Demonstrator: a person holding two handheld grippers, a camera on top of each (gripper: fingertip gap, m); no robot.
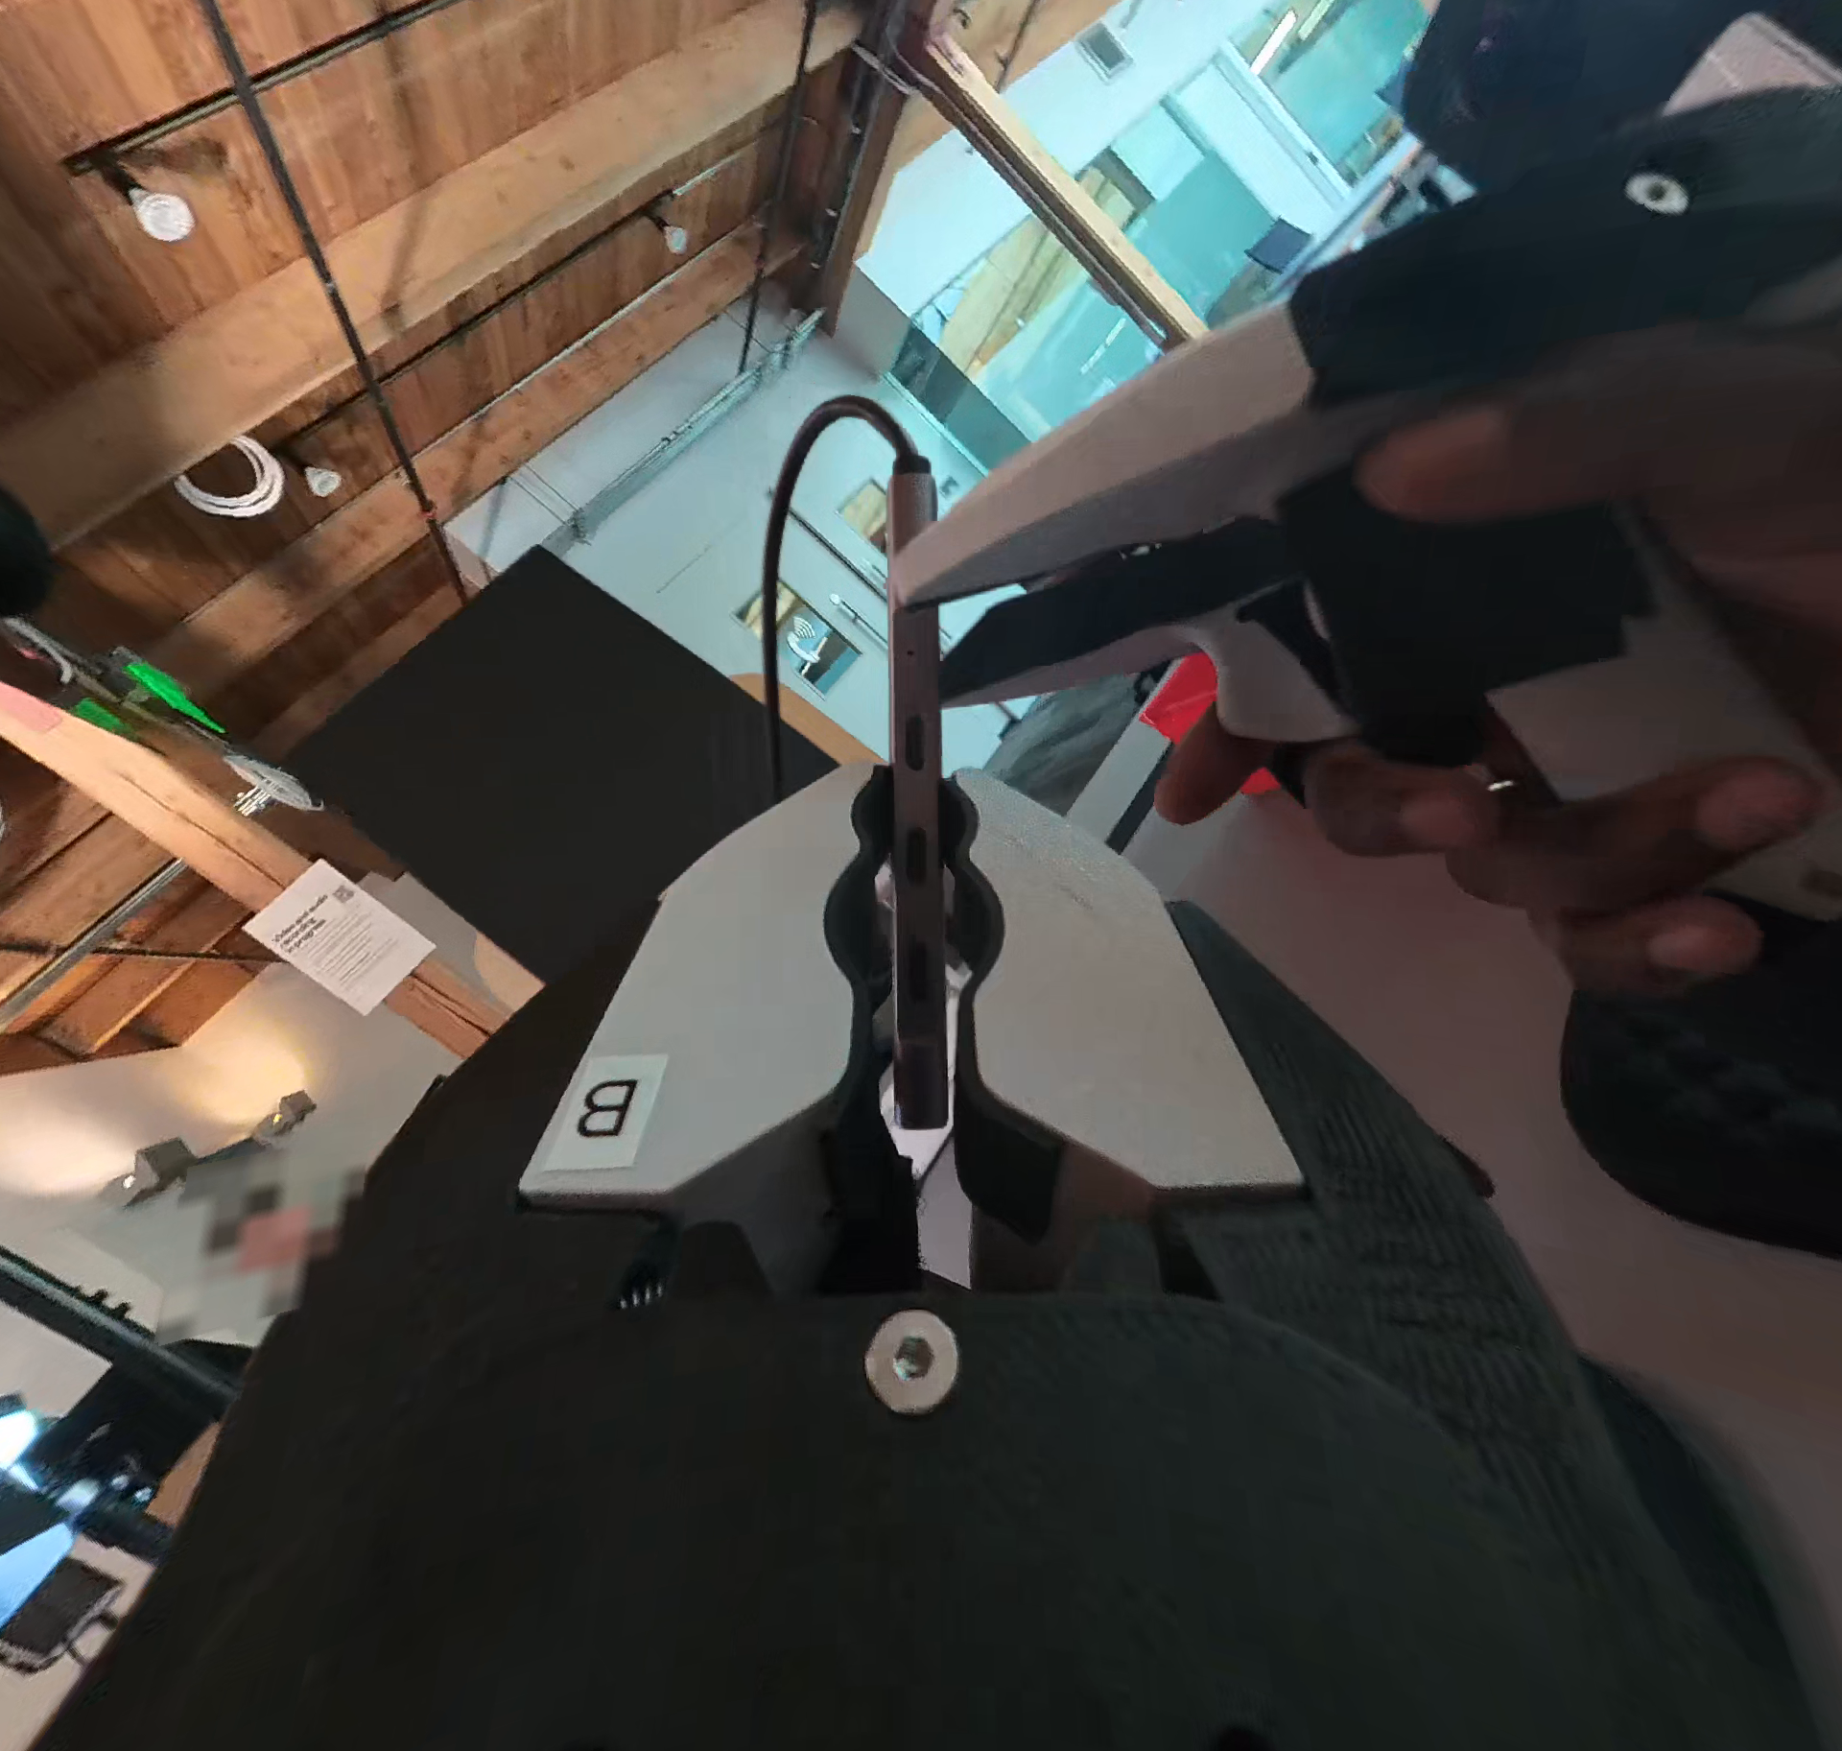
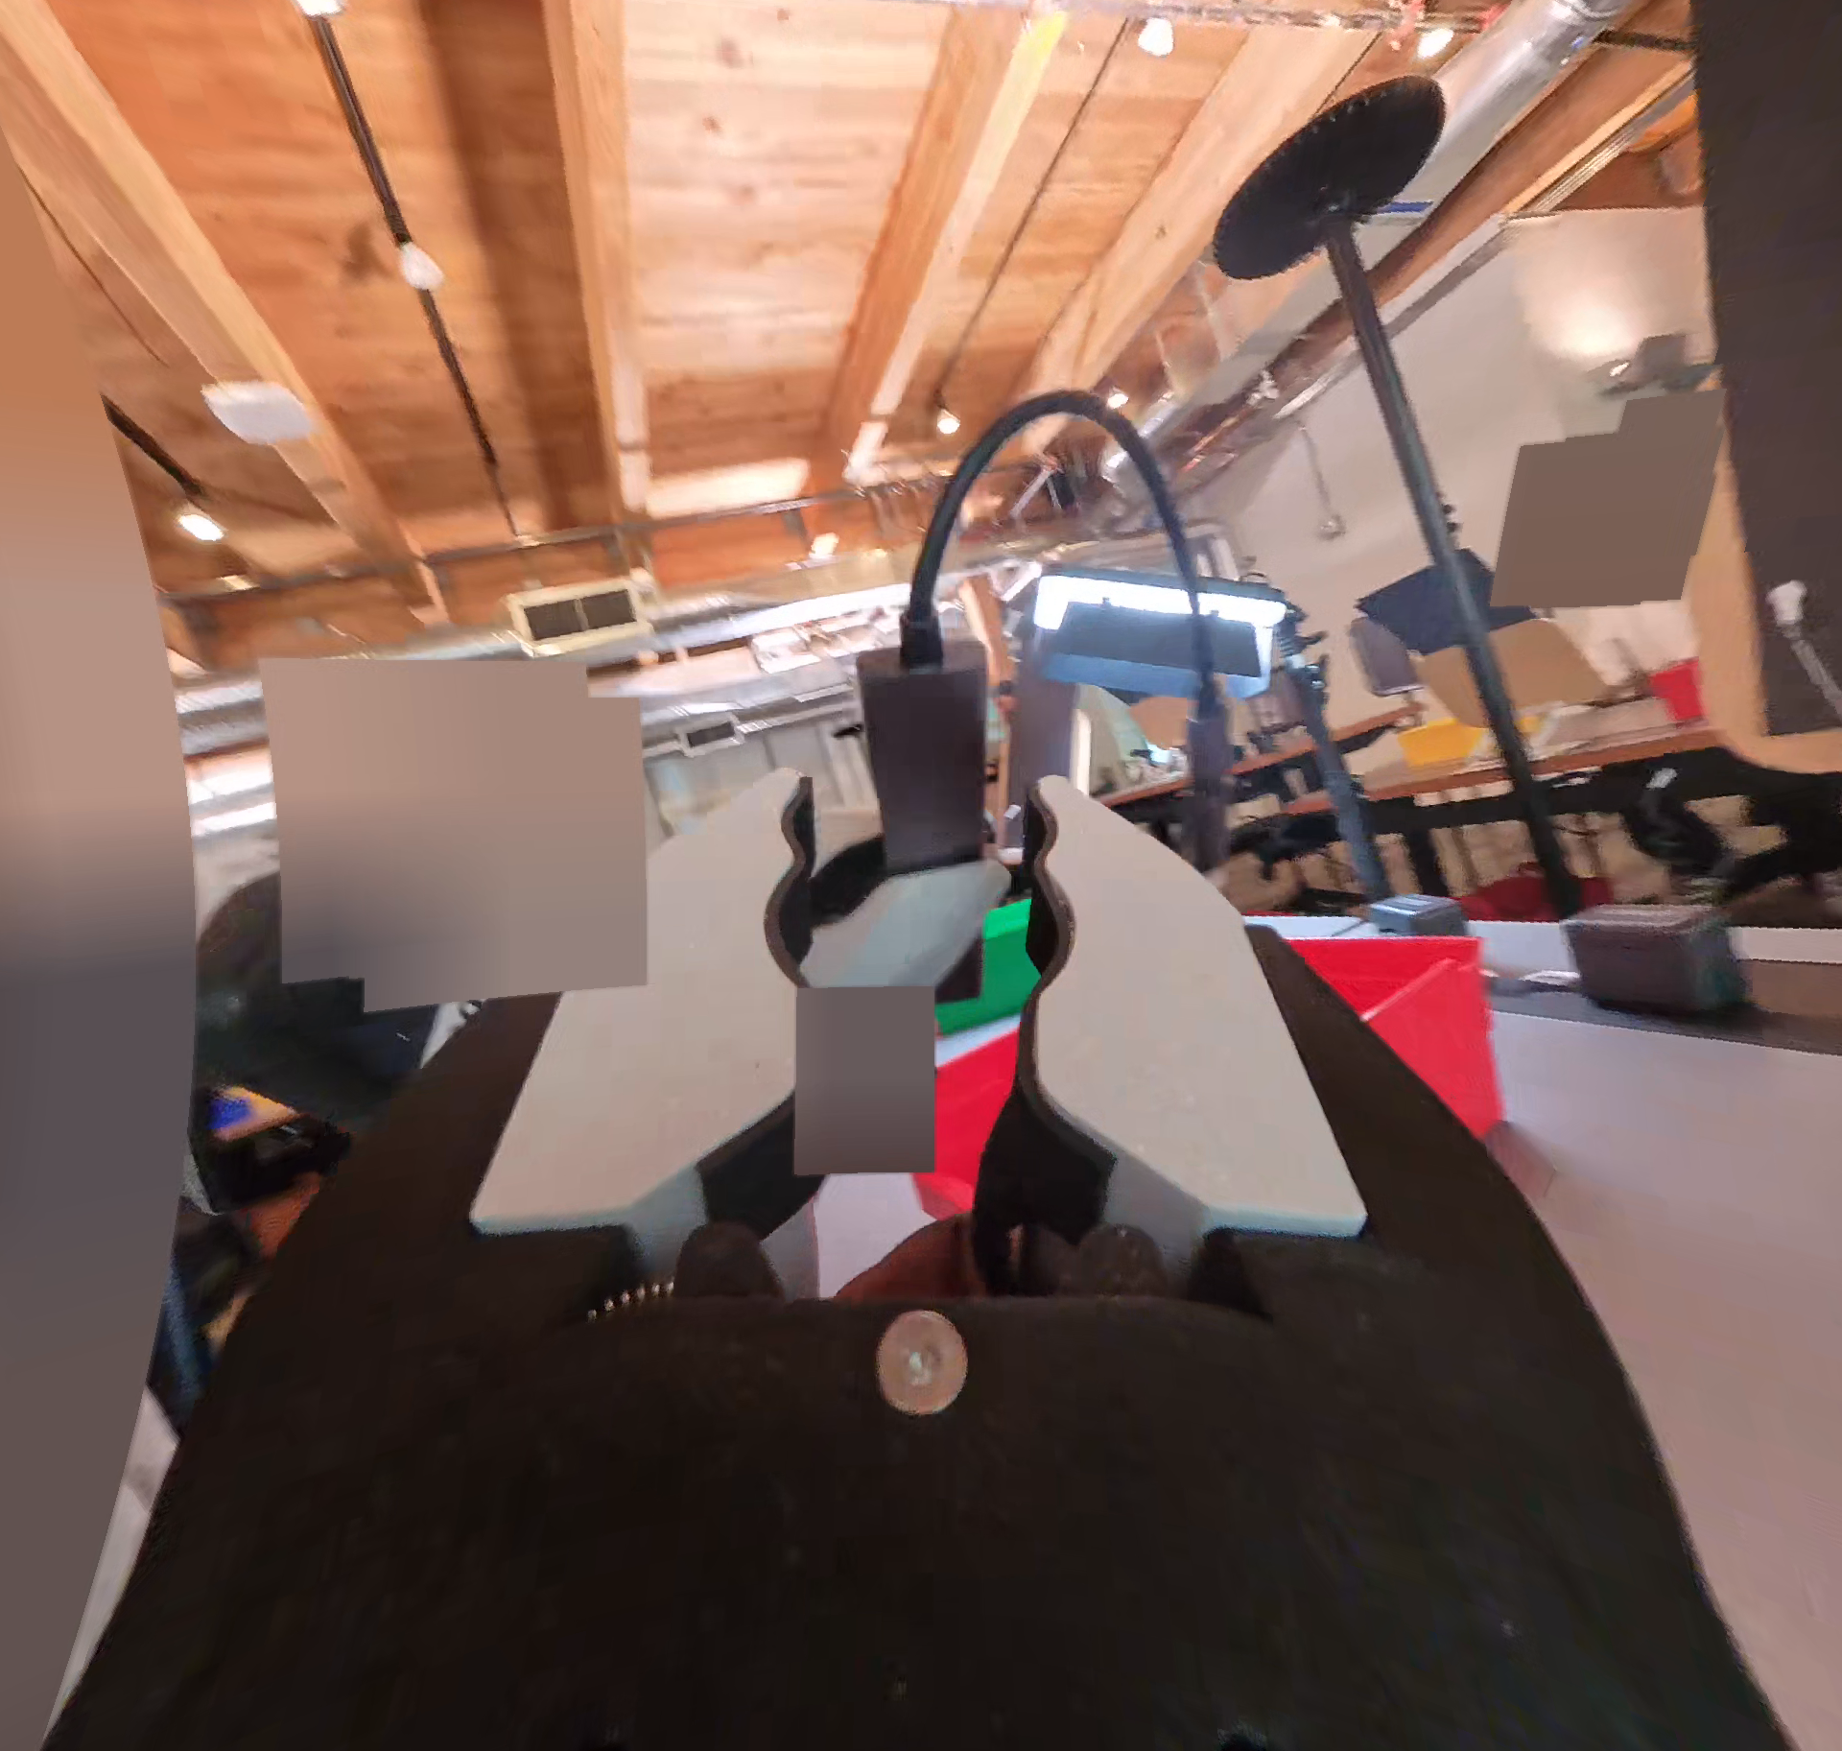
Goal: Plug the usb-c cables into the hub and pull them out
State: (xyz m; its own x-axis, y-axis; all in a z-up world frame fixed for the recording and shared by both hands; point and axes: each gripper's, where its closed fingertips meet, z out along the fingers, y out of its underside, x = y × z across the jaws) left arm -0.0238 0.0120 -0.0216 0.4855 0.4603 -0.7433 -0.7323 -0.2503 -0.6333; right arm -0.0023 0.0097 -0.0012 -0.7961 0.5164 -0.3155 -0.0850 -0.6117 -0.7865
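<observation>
Left gripper [image 1: 912, 806] clamps the slim metal hub [image 1: 917, 776]; right gripper [image 2: 922, 831] gapes, holding nothing.

The hub [image 1: 917, 806] stands between my left fingers [image 1: 758, 956]; my right gripper [image 1: 922, 627] reaches in from its right.

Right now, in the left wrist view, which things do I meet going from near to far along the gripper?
Steel screw → left gripper, its fingers shut on the hub → right gripper, open around the hub's upper part → hub's dark cable looping at the far end.
</observation>
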